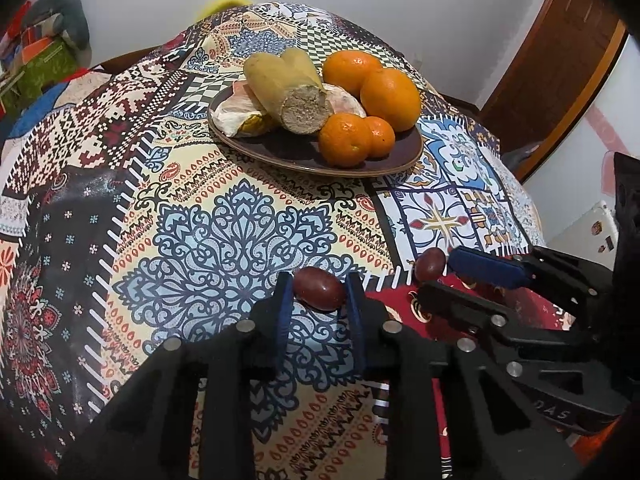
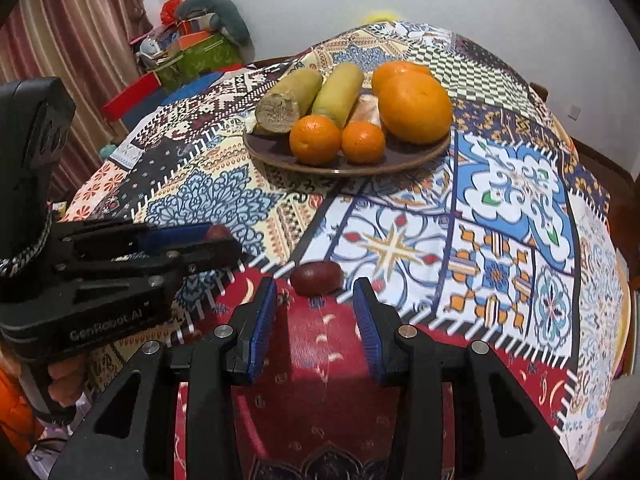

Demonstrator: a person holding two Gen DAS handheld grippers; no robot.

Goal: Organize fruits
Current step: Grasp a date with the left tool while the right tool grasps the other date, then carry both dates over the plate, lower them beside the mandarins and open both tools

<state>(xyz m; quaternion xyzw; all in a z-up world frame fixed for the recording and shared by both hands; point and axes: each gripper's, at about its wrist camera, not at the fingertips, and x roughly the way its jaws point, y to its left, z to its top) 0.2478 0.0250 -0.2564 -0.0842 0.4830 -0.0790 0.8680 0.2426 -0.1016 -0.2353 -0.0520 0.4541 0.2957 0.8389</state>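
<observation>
left gripper [image 2: 218, 236] hiding most of its date [image 2: 218, 232], wrapped item [image 1: 232, 114] half hidden behind sugarcane pieces [image 1: 280, 88]

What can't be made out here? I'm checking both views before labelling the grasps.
- Left tool: whether its pads press the red fruit or only flank it; left view shows no clear contact.
- Same fruit in the right view: mostly hidden by that tool's fingers.
- White wrapped item on the plate: covered by the yellow stalks.
</observation>
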